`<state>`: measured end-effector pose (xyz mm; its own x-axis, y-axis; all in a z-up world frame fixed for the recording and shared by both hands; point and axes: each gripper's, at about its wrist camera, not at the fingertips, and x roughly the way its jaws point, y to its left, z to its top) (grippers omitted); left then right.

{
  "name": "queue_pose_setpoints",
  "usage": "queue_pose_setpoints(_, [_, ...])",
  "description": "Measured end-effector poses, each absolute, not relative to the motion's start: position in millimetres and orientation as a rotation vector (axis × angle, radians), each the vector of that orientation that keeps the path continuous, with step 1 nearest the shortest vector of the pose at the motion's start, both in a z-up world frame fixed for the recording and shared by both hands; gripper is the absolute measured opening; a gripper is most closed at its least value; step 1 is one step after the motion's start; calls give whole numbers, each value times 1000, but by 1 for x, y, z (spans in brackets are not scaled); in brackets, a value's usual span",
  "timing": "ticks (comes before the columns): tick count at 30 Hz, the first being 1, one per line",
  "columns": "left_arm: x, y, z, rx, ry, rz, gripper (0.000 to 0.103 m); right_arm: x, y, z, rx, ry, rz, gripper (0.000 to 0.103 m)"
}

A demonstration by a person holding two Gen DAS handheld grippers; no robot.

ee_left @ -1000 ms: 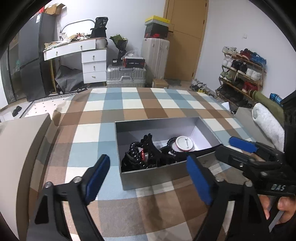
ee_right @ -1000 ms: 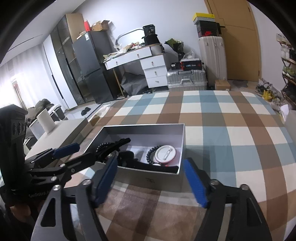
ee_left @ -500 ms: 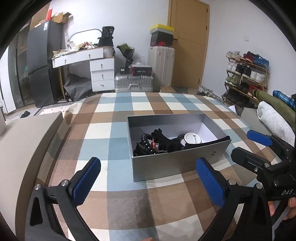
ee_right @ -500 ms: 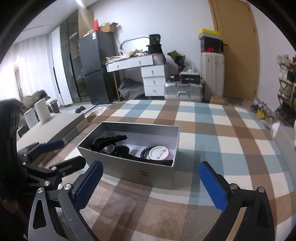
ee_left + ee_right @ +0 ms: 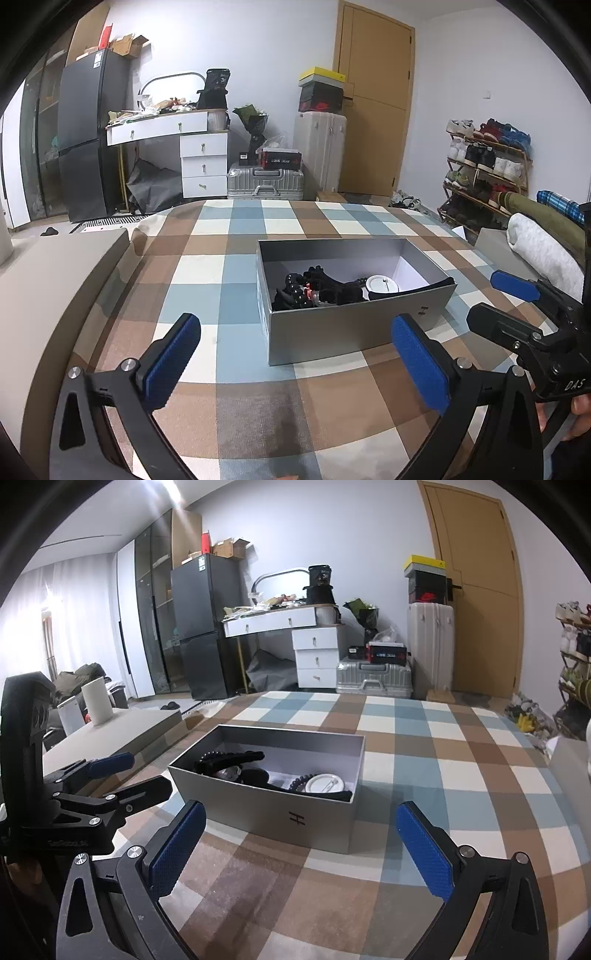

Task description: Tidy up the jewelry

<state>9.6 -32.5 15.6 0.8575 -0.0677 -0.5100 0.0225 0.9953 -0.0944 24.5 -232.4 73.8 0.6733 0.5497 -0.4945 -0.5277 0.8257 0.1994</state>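
Grippers (image 5: 295, 354) withdrawn — box (image 5: 354, 328) ahead (untouched).

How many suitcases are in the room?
2. A silver suitcase lies flat beside the white drawers; a tall white suitcase stands upright behind it, by the door. Others may be hidden.

My right hand-held gripper (image 5: 297, 843) hung spread wide above the checked cloth (image 5: 424, 760), gripping nothing. Ahead of it sat the grey box (image 5: 280, 812), lid off, holding a tangle of black beads (image 5: 229, 760) and a round white disc (image 5: 325, 784). My left hand-held gripper (image 5: 131, 775) hovered just beside the box's left end, also parted.
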Motion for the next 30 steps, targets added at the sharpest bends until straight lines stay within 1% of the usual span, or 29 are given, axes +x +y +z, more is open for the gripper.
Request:
queue_pose_setpoints(14, [10, -37, 12, -55, 555, -56, 102, 23, -244, 72, 97, 546, 598, 103])
queue_pose_setpoints(23, [2, -31, 16, -88, 511, -28, 102, 24, -251, 72, 134, 540, 591, 103])
queue_pose_setpoints(30, [-3, -37, 18, -53, 472, -28, 102, 13, -241, 77, 71, 496, 592, 103])
